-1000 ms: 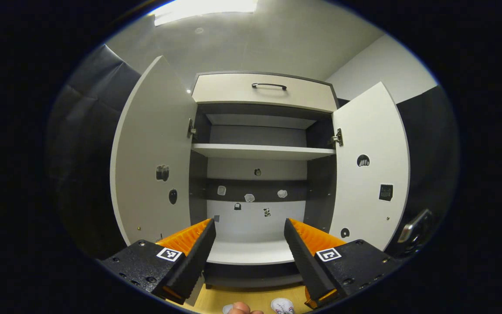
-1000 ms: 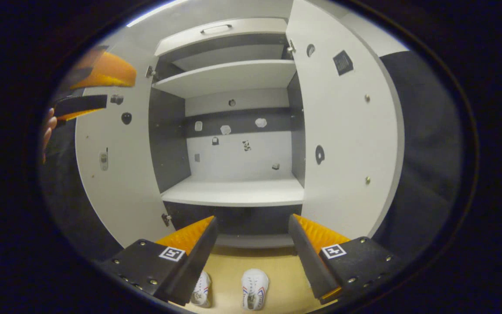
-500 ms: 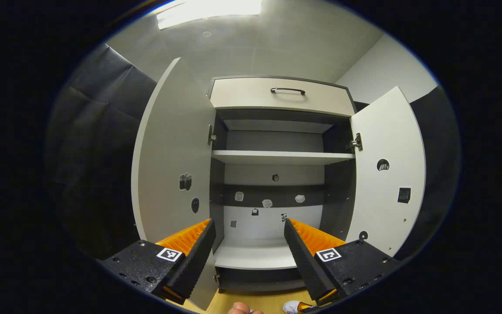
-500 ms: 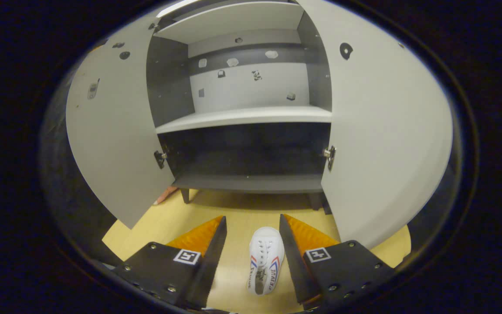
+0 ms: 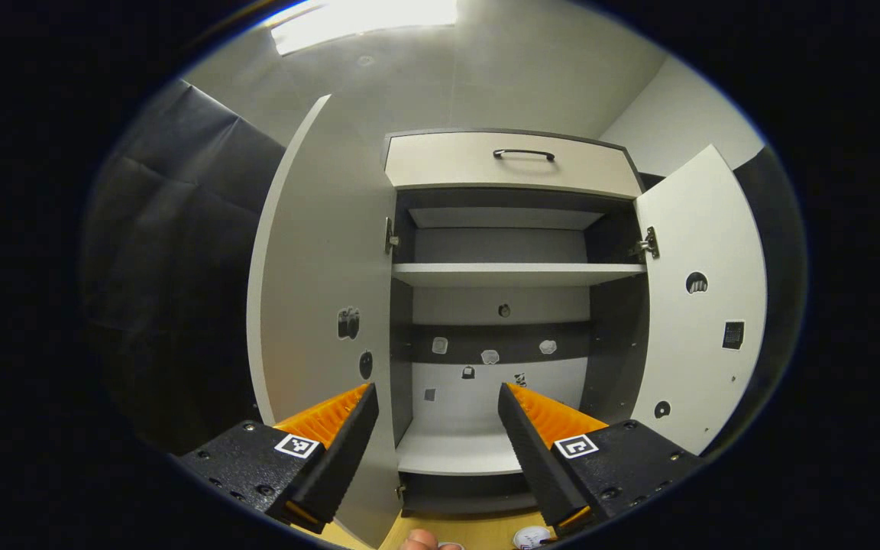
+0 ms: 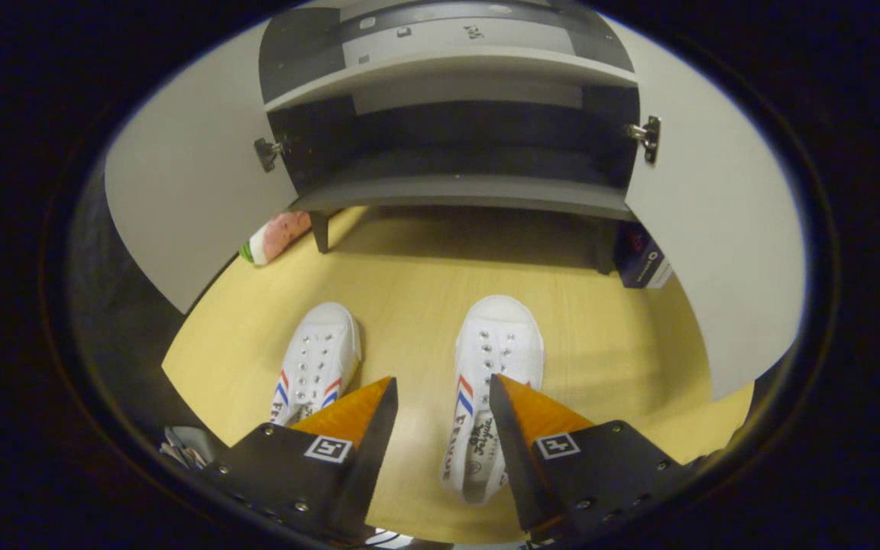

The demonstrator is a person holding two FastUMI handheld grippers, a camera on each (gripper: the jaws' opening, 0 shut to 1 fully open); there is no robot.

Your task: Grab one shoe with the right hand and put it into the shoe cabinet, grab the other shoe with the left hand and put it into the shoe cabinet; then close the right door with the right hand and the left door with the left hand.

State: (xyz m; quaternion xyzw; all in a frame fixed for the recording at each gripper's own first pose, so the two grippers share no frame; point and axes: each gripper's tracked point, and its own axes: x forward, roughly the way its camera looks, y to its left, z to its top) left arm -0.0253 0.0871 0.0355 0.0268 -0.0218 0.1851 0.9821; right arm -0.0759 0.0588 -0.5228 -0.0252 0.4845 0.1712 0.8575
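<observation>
Right gripper [image 6: 440,397] hangs wide open over the right shoe [image 6: 490,382] – its fingers straddle the heel without touching. Left shoe [image 6: 314,367] lies beside it on the floor [image 6: 409,290]. Left gripper [image 5: 436,405], also wide open, faces the open cabinet [image 5: 512,271] – both doors swung out.

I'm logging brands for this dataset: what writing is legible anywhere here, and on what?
"FEIYUE": on the side of the shoe lying between the right claw fingers.
Script on that shoe's insole: too blurred to read.
White print on the dark box beside the cabinet: too small to read.
</observation>
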